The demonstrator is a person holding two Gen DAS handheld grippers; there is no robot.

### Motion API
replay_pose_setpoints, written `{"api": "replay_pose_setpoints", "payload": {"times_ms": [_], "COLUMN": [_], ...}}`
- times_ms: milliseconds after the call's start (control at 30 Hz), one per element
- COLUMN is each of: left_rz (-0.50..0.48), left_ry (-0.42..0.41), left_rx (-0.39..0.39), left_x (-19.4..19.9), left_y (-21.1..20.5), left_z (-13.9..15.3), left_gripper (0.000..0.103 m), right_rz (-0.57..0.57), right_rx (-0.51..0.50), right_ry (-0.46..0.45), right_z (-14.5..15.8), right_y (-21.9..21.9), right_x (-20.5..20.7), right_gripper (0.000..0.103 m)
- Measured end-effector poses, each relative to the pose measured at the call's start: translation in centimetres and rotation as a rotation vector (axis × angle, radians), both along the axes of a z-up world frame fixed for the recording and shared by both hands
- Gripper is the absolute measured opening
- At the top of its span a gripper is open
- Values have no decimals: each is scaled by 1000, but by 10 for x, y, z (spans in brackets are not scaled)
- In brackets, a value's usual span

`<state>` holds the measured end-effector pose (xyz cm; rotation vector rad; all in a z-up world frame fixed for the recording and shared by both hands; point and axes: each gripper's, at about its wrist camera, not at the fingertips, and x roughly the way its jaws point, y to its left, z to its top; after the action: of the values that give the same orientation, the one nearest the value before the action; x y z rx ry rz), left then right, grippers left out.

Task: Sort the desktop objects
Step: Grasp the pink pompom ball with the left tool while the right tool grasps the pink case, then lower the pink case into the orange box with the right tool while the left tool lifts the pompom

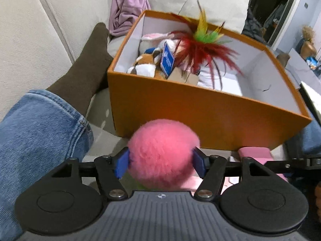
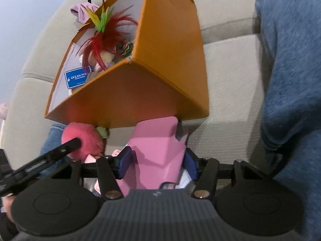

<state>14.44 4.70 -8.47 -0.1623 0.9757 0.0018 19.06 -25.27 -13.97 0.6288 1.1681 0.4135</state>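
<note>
My left gripper (image 1: 161,163) is shut on a fluffy pink ball (image 1: 163,152), held just in front of the near wall of an orange box (image 1: 200,116). The ball also shows in the right wrist view (image 2: 84,140). My right gripper (image 2: 157,163) is shut on a pink plastic object (image 2: 158,150), close below the orange box (image 2: 140,92). The box holds plush toys (image 1: 148,64), a blue tag (image 1: 167,60) and a red feather toy (image 1: 200,46).
The box stands on a beige sofa (image 1: 36,40). A person's jeans leg (image 1: 40,130) and dark sock (image 1: 86,64) lie left of the box. A lilac cloth (image 1: 126,6) lies behind it. A blue-sleeved arm (image 2: 291,80) is at the right.
</note>
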Motion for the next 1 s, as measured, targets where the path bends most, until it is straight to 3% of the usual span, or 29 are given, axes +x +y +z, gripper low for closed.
{"api": "replay_pose_setpoints", "payload": {"times_ms": [100,267,400,433,600,800,1000], "left_rz": [-4,-11,1,-1,12,28,-3], "left_ry": [9,50,34,23,13,-55,-141], "left_rx": [-15,-25,-18,-29,-35,-35,-63], "left_x": [4,10,9,8,-1,-18,-34], "left_y": [1,1,2,3,7,11,7], "left_z": [-10,-26,-27,-25,-20,9,49], "left_gripper": [75,74,62,54,50,50,49], "right_rz": [1,7,18,18,30,42,63], "right_rx": [49,90,82,87,31,-1,-13], "right_ry": [9,-7,-69,-81,-137,-218,-329], "right_z": [-6,-6,7,10,26,51,96], "right_y": [0,5,12,14,23,16,21], "right_x": [2,3,-1,-3,-13,-24,-35], "right_gripper": [54,38,27,25,21,20,20]}}
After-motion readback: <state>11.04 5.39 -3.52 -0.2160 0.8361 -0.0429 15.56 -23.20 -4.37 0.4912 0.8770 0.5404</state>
